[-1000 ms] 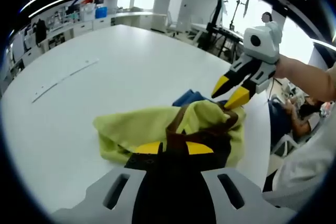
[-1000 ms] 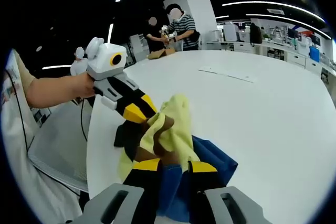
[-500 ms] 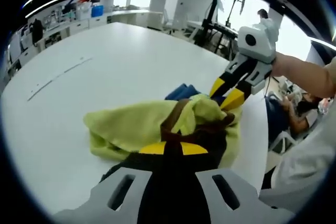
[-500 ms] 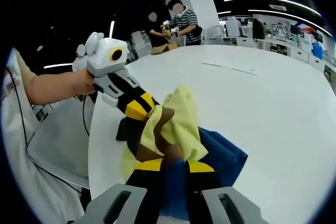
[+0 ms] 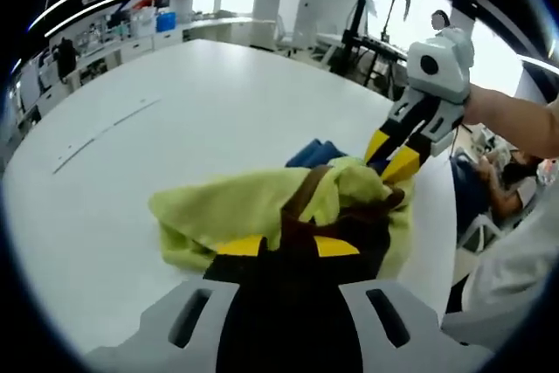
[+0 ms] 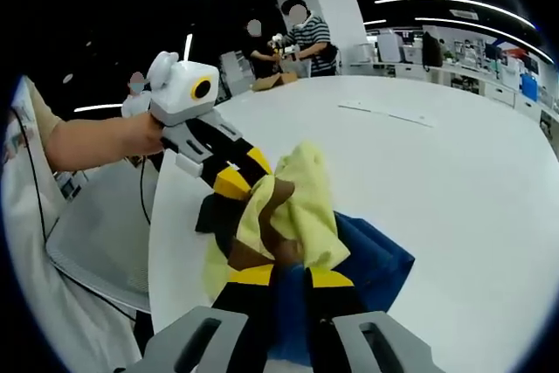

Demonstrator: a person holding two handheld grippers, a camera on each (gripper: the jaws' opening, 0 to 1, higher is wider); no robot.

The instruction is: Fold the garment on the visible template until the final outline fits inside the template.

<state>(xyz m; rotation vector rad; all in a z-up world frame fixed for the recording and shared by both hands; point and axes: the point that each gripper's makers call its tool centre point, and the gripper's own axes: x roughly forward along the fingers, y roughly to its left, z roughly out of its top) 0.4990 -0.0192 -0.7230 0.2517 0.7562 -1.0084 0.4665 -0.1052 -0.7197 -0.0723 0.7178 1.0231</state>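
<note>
The garment (image 5: 262, 211), yellow-green with brown trim and a black part, lies bunched in a loose heap near the edge of the white desk (image 5: 201, 102), over something blue (image 5: 316, 153) that may be the template or another piece of cloth; I cannot tell which. No flat, squared outline has formed, so the folding looks to be at an early or middle step, with most of the work left: spreading the cloth, laying the folds, and checking the outline.

The left gripper (image 5: 284, 245) has its yellow-tipped jaws drawn nearly together on a fold of brown and black cloth at the near side of the heap. In the right gripper view it reaches in from the left, tips buried in the garment.

The right gripper (image 6: 278, 275) has its jaws close together, pinching brown trim and yellow cloth just above the blue layer. In the left gripper view its tips touch the far right side of the heap.
</note>
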